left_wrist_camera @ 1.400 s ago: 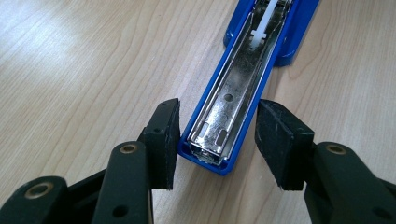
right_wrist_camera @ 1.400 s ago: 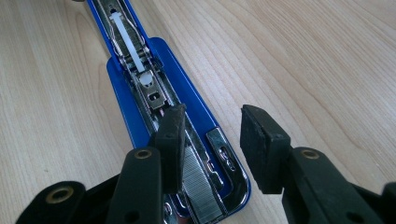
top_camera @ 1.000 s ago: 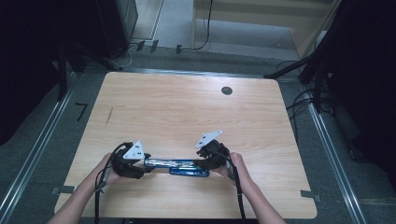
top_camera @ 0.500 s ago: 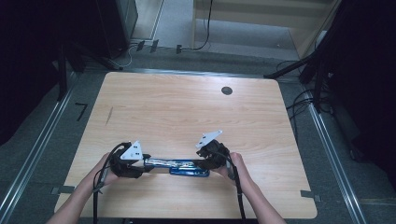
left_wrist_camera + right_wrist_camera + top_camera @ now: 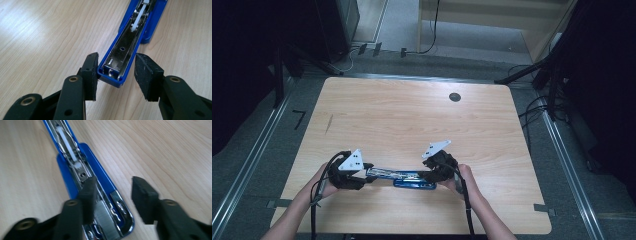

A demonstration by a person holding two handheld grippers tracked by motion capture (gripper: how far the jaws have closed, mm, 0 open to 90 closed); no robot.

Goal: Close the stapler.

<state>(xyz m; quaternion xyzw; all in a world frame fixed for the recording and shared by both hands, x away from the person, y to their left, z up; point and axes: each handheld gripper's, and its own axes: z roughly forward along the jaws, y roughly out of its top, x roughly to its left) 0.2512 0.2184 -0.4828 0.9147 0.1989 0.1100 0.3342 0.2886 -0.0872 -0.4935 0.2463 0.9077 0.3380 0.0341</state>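
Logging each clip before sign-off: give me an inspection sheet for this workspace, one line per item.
Surface: light wood table, bare apart from a small dark round spot near its far edge.
Job's things: blue stapler lying opened out flat near the front edge, metal staple channel facing up.
Clutter: nothing seen.
Grippers: left tool open, jaws either side of the channel's tip, one jaw touching or nearly so; right tool open over the stapler's base end, one jaw over the metal, the other over bare table.
Cables: a black cable trails from each tool along the forearm.
Surroundings: grey floor, metal rails beside the table, dark stands and loose cables behind.
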